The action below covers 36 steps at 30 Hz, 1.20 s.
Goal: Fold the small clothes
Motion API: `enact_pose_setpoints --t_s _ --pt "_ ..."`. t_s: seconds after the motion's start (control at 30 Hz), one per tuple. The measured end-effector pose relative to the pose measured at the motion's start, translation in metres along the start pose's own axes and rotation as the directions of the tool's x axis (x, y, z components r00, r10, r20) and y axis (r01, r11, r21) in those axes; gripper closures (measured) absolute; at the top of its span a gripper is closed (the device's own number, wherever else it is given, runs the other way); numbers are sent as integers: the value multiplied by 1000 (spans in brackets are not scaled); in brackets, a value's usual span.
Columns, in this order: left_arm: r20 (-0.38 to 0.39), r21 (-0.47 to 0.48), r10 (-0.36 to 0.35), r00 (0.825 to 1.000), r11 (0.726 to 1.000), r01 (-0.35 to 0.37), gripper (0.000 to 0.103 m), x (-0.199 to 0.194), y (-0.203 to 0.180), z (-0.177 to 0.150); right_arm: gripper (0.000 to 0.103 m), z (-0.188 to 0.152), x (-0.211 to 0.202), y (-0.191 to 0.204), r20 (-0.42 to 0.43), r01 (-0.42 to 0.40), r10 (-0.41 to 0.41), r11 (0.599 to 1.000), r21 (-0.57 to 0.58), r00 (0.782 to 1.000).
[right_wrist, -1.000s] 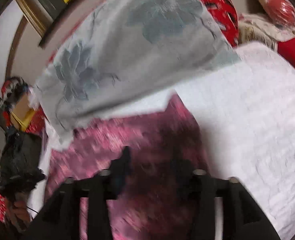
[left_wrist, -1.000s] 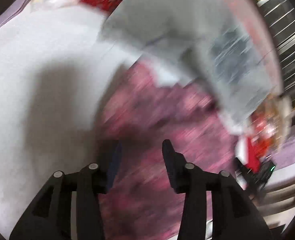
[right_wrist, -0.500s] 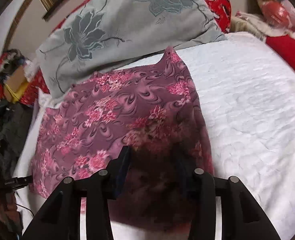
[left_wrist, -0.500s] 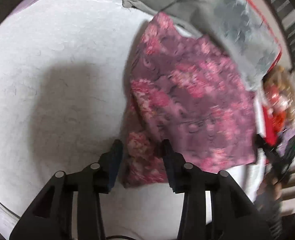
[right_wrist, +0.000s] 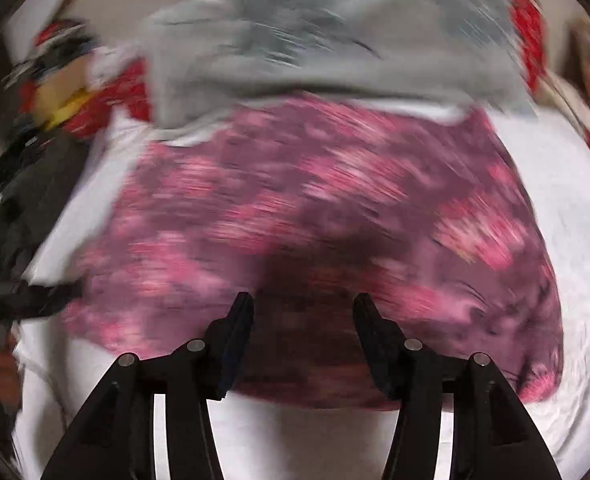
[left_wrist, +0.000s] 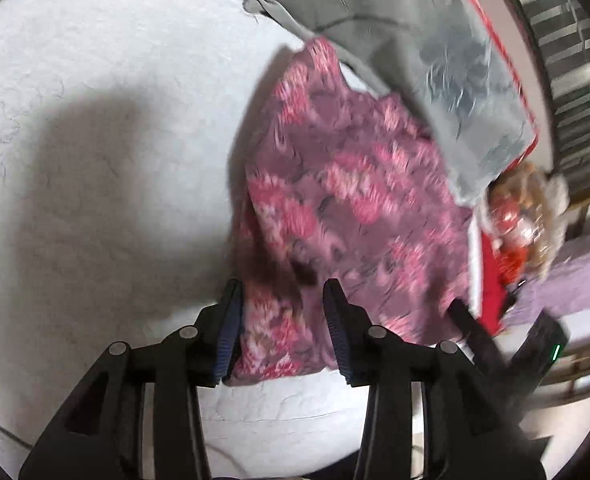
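A purple garment with pink flowers (left_wrist: 347, 208) lies spread flat on the white bedspread (left_wrist: 95, 160). My left gripper (left_wrist: 281, 300) is open, its jaws wide over the garment's near left corner, holding nothing. My right gripper (right_wrist: 303, 308) is open too, above the near edge of the same garment (right_wrist: 315, 208). The other gripper's black body (left_wrist: 495, 344) shows at the garment's right edge in the left wrist view. The right wrist view is blurred by motion.
A grey flowered pillow (left_wrist: 415, 48) lies against the garment's far edge; it also shows in the right wrist view (right_wrist: 315, 40). Red patterned bedding (right_wrist: 527, 12) and clutter (left_wrist: 523, 220) lie beyond. White bedspread (right_wrist: 575, 200) stretches to the sides.
The garment has come down from close under the grippers and now lies spread flat. Both grippers have pulled back toward its near edge. The right gripper is moving fast now.
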<state>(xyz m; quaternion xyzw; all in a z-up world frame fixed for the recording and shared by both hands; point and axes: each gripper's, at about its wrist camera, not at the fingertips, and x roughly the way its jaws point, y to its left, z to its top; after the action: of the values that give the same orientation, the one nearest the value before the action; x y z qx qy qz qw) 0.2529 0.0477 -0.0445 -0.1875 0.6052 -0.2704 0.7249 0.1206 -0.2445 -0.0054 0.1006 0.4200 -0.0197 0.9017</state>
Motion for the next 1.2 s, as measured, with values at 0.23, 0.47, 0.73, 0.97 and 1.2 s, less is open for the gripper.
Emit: enact_pose_setpoints --t_s 0.23,0.47,0.73,0.97,1.2 --pt "7 -30 -15 1000 999 15 60 -16 19 33 43 -34 21 131 -23 -91 90 896 -434 996" --pt "-19 29 -1 1000 1000 1 51 -19 18 54 38 -64 69 211 125 123 -46 681 -722 991" --pt "-85 -4 -151 985 989 151 45 -1 7 90 87 -27 82 197 150 132 -45 748 -650 988" --pt "-166 13 -109 980 994 112 32 44 -24 104 90 -9 36 177 236 104 44 809 -579 971" --pt "-118 77 -44 992 996 54 82 52 -66 92 90 -6 20 159 246 62 87 838 -541 965"
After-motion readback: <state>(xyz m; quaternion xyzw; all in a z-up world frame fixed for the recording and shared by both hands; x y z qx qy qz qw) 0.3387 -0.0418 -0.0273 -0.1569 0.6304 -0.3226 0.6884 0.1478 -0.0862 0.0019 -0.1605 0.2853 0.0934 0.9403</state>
